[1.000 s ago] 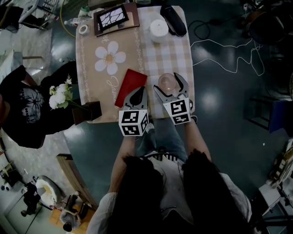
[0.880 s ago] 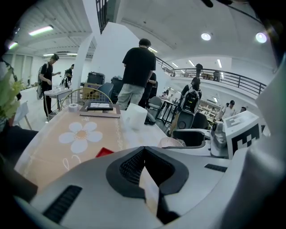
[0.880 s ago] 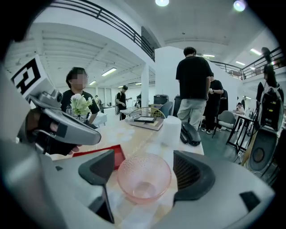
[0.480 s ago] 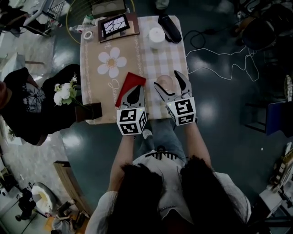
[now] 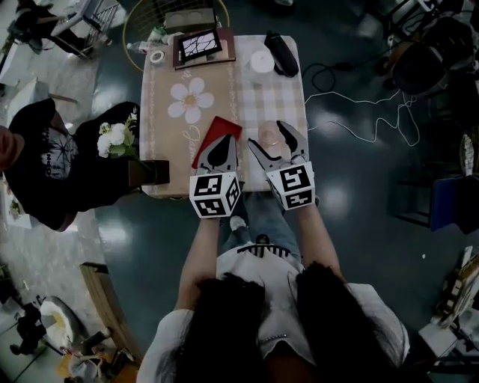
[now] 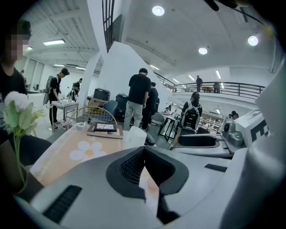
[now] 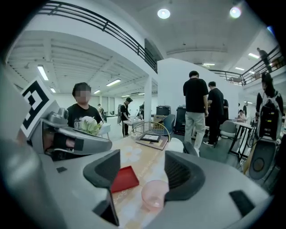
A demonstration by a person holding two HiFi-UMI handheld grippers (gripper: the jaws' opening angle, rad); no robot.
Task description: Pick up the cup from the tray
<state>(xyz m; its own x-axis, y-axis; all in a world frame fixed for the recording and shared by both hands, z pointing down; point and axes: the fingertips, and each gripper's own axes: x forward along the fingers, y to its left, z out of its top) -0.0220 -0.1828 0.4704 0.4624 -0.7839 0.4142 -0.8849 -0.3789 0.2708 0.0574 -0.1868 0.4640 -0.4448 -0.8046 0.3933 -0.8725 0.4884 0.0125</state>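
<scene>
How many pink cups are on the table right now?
1. The pink cup stands on the checked cloth, just right of the red tray in the head view, not in it. The white round thing at the far end is too unclear to count.

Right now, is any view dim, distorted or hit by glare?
Head view: dim, pale glare spots on the floor, cup faint. Left gripper view and right gripper view: strong fisheye bending, black corners, ceiling lamps blown out white.
</scene>
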